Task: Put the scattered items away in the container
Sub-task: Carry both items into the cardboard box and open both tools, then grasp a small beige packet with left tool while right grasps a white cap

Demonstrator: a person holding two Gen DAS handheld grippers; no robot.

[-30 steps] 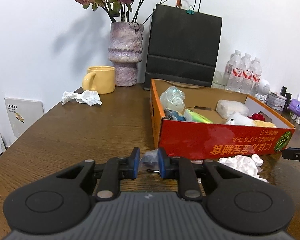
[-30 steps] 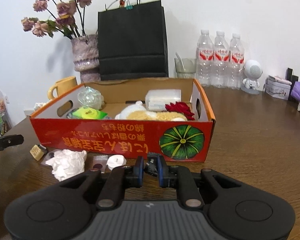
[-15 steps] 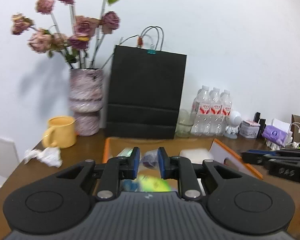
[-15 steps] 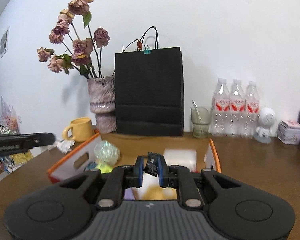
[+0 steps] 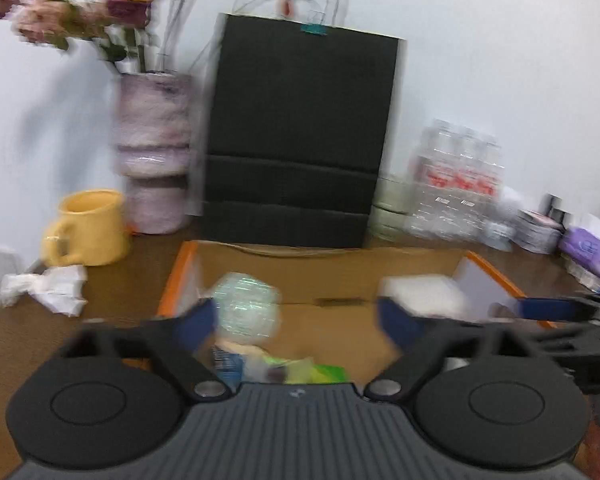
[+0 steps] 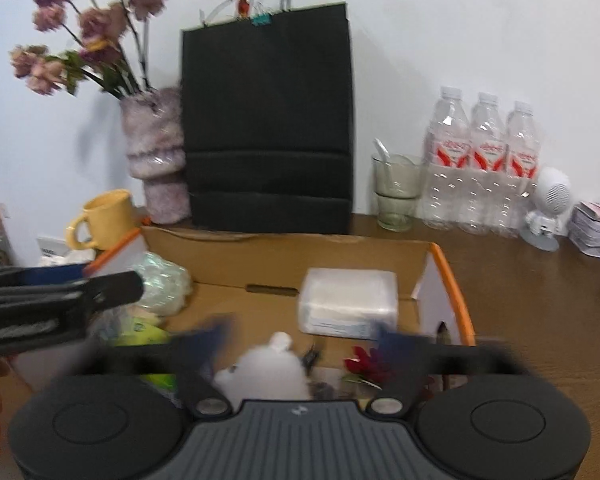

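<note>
Box (image 6: 340,254), cardboard with orange edges, sits on the brown tabletop (image 6: 540,300) in front of a black bag (image 6: 268,120). Inside lie a clear crinkled ball (image 5: 246,306) at the left, a white packet (image 6: 348,302) toward the right, a white soft toy (image 6: 266,368), a red flower (image 6: 366,362) and a green packet (image 5: 326,372). The left tool (image 5: 296,322) hangs over the box with jaws spread wide and nothing between them. The right tool (image 6: 304,342) hangs over it too, also spread wide and empty. A yellow mug (image 5: 88,228), crumpled tissue (image 5: 46,288) and vase (image 5: 154,152) stand left of the box; water bottles (image 6: 484,168) stand right.
</note>
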